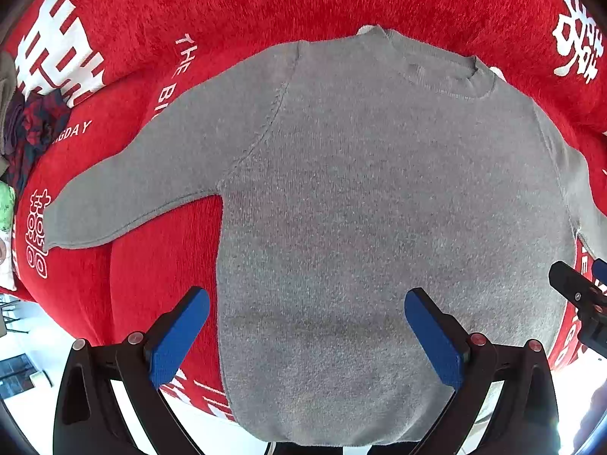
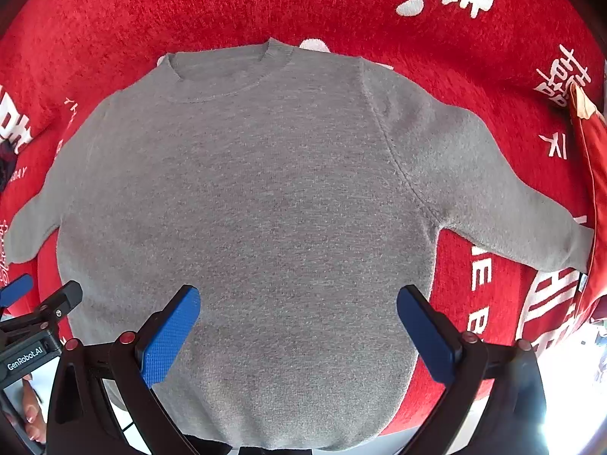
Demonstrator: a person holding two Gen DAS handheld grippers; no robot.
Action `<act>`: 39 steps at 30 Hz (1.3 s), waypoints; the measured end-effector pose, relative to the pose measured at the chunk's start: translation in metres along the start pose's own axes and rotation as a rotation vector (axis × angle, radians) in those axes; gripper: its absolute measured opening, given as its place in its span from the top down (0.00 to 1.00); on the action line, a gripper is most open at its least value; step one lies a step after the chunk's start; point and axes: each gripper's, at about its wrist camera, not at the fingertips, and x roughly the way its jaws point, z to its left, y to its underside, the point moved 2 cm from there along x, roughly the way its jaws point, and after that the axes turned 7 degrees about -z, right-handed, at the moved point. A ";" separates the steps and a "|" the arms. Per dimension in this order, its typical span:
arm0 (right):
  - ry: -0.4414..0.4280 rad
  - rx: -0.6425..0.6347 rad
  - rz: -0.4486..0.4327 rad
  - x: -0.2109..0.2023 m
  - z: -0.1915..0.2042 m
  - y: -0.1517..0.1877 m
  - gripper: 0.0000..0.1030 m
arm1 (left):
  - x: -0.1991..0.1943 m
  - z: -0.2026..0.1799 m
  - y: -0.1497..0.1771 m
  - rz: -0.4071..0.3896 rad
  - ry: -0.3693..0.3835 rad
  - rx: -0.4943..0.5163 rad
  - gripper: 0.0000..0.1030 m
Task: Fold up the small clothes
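A small grey knit sweater (image 1: 379,208) lies flat and spread out on a red plush cover (image 1: 227,0), collar far, hem near, both sleeves angled outward. It also shows in the right wrist view (image 2: 246,208). My left gripper (image 1: 307,303) is open and empty above the sweater's lower left part, near the hem. My right gripper (image 2: 297,301) is open and empty above the lower right part. The right gripper's fingers show at the right edge of the left wrist view (image 1: 576,292); the left gripper's fingers show at the left edge of the right wrist view (image 2: 41,303).
The red cover (image 2: 474,57) carries white characters and lettering. A dark patterned pile of clothes (image 1: 34,125) lies at far left. A red cloth with gold trim (image 2: 592,174) lies at far right. The cover's near edge drops to a bright floor.
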 end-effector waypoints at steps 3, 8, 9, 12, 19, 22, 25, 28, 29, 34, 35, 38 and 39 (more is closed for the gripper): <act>0.000 0.004 0.001 0.000 0.000 0.000 0.00 | 0.000 0.000 0.001 -0.002 -0.001 0.000 0.00; -0.001 0.007 0.004 0.000 0.000 0.001 0.00 | 0.000 0.000 0.001 -0.004 -0.001 0.001 0.00; 0.000 0.006 0.004 0.000 0.000 0.001 0.00 | 0.000 0.000 0.001 -0.003 -0.001 0.001 0.00; -0.001 0.007 0.006 0.000 0.000 0.002 0.00 | 0.000 0.000 0.001 -0.002 -0.001 0.000 0.00; 0.000 0.007 0.007 0.000 0.001 0.004 0.00 | 0.000 0.002 0.005 0.002 -0.002 0.005 0.00; 0.000 0.007 0.008 0.002 0.003 0.007 0.00 | 0.000 0.002 0.007 0.003 -0.003 0.006 0.00; 0.001 0.004 0.011 0.002 0.004 0.009 0.00 | 0.000 0.002 0.008 0.003 -0.002 0.004 0.00; 0.000 0.001 0.011 0.003 0.005 0.011 0.00 | 0.001 0.003 0.009 0.003 0.001 0.002 0.00; 0.000 0.000 0.012 0.004 0.006 0.012 0.00 | 0.002 0.003 0.010 0.004 0.002 0.002 0.00; 0.001 -0.003 0.014 0.005 0.008 0.014 0.00 | 0.003 0.004 0.013 0.004 0.003 0.000 0.00; 0.000 -0.002 0.014 0.005 0.008 0.014 0.00 | 0.003 0.004 0.013 0.005 0.003 0.000 0.00; -0.002 0.003 0.014 0.004 0.010 0.014 0.00 | 0.003 0.005 0.014 0.004 0.002 0.000 0.00; -0.003 0.005 0.014 0.004 0.010 0.014 0.00 | 0.004 0.006 0.015 0.004 0.002 -0.001 0.00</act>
